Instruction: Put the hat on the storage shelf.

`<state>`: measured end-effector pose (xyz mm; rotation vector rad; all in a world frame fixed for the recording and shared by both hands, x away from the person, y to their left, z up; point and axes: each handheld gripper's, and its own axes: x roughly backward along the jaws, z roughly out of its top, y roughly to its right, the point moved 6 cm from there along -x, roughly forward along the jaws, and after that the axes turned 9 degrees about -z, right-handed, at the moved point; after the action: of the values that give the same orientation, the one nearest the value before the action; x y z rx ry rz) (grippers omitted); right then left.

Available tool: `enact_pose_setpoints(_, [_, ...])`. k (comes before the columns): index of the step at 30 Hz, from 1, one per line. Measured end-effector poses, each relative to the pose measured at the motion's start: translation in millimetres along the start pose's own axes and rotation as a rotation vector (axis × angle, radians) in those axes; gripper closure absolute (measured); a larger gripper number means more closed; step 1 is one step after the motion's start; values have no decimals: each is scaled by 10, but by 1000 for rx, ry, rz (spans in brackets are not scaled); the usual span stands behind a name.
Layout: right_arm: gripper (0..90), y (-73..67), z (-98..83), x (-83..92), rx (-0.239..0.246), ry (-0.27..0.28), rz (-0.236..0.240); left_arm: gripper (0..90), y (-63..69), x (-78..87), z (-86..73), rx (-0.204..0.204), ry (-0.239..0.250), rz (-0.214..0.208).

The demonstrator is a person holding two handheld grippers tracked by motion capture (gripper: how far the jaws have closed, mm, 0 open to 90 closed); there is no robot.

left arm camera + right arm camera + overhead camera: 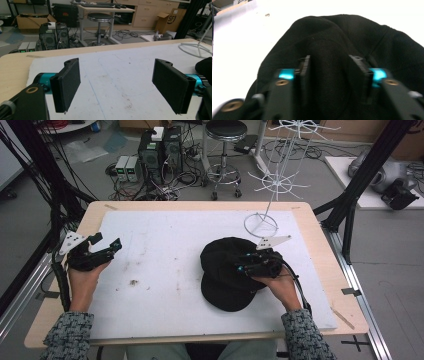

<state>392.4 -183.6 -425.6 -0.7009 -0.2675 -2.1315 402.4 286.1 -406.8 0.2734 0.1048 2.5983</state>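
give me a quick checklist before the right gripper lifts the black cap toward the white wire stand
1. Fabric between the right gripper jaws: ok, a fold of the black cap sits between them in the right gripper view.
2. Jaws fully clamped on that fold: cannot tell, both pads touch or nearly touch the cloth but the squeeze is not visible.
3. Left gripper out of the way: ok, open and empty over the white mat, well left of the cap.
4. White wire stand upright with its ring base on the mat: ok.
5. Path from cap to stand free of things: ok, bare mat between them.
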Motion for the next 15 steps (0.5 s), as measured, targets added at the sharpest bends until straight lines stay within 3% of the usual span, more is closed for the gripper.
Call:
enact_pose_setpoints(4, [774,-2,-18,-9,17,-14,-37,228,6,3,-1,2,0,0])
enact_pose_setpoints(7, [851,-35,-5,-7,47,-8,-48,228,12,11,14,3,10,0])
enact_pose_setpoints(12, [870,-46,36,33,30,27,-51,228,-9,19,7,3,2,3])
enact_pose_setpoints(14, [873,-47,81,94,13,78,-57,228,-11,19,8,3,4,4])
enact_pose_setpoints(15, [873,-47,81,94,13,78,-57,228,-10,19,13,5,9,5])
